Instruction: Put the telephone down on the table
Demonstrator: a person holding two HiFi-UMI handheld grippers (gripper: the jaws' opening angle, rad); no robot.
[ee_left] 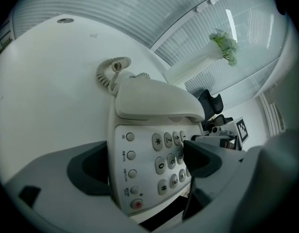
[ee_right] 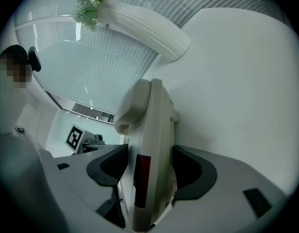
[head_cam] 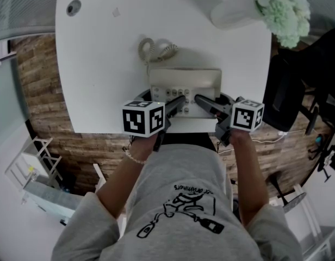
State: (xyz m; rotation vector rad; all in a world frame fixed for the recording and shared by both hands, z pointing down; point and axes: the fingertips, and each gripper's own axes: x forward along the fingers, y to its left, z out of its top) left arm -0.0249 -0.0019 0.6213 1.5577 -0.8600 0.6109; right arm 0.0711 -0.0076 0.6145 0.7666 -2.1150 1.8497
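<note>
A beige push-button telephone [head_cam: 184, 83] lies at the near edge of the white table [head_cam: 102, 64], its handset [ee_left: 154, 101] on the cradle and its coiled cord [head_cam: 154, 49] behind it. My left gripper [head_cam: 175, 105] reaches in from the near left. In the left gripper view its jaws [ee_left: 147, 166] close on the telephone [ee_left: 154, 154], one pad on the keypad and the other at the left edge. My right gripper [head_cam: 203, 103] comes from the near right. In the right gripper view the telephone [ee_right: 152, 144] stands edge-on between the gripper's [ee_right: 149, 174] two pads, touching both.
A white ribbed vase [head_cam: 233, 11] with pale green flowers [head_cam: 281, 10] lies at the table's far right corner. A round cable hole [head_cam: 73, 7] sits at the far left. A black chair [head_cam: 290, 91] stands to the table's right. The person's torso is close to the near edge.
</note>
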